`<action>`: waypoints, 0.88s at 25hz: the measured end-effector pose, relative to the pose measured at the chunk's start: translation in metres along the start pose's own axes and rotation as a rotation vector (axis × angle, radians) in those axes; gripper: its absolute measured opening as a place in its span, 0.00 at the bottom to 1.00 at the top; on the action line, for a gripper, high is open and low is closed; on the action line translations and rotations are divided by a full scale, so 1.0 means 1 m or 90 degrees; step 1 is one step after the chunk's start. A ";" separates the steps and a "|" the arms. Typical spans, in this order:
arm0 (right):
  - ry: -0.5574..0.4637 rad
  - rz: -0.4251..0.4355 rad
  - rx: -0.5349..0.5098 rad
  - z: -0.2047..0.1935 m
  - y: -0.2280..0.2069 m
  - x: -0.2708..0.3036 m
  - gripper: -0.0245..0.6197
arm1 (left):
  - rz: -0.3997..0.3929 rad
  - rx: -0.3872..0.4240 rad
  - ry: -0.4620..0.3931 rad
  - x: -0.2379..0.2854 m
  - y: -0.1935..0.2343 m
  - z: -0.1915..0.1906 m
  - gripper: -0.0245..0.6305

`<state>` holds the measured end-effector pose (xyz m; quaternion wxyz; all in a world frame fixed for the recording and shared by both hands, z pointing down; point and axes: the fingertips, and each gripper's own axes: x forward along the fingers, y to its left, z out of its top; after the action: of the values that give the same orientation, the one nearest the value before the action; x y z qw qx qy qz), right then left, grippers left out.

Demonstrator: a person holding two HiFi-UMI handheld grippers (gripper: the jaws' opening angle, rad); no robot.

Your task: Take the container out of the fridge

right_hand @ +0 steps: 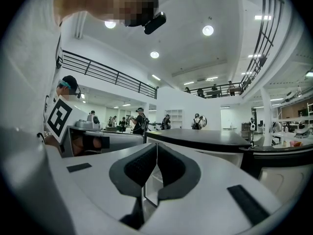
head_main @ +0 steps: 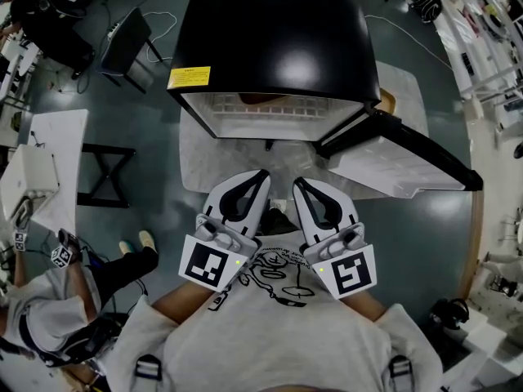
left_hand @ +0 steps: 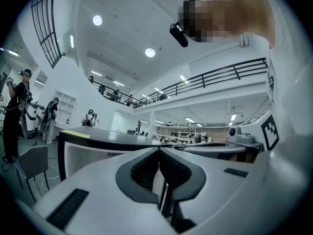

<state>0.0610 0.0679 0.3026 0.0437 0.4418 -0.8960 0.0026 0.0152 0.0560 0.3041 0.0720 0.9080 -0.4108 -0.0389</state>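
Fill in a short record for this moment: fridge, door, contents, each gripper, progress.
fridge: black, ahead of the person
door: swung open to the right
contents: a brown shape just under the top edge; too hidden to name
left gripper: shut, empty, short of the fridge
right gripper: shut, empty, beside the left
progress: nothing taken out yet

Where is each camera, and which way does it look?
Head view: on the head, looking down at the open fridge; left gripper, right gripper, shirt show.
Left gripper view: on that gripper, level along shut jaws toward the fridge; right gripper shows.
Right gripper view: mirrored; left gripper shows.
All share the fridge.
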 end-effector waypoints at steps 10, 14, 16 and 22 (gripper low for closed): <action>-0.002 0.015 -0.002 0.001 -0.040 0.020 0.08 | 0.010 0.008 0.000 0.044 0.009 0.003 0.06; -0.005 0.021 -0.002 0.002 -0.055 0.025 0.08 | 0.017 0.009 0.001 0.058 0.012 0.003 0.06; -0.007 0.025 0.000 0.002 -0.061 0.028 0.08 | 0.022 0.009 0.001 0.065 0.013 0.003 0.06; -0.007 0.042 0.005 -0.002 -0.074 0.030 0.08 | 0.029 0.008 -0.002 0.086 0.009 0.001 0.06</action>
<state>0.1018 -0.0013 0.3041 0.0369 0.4121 -0.9104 0.0049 0.0649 -0.0150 0.3035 0.0664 0.8990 -0.4314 -0.0363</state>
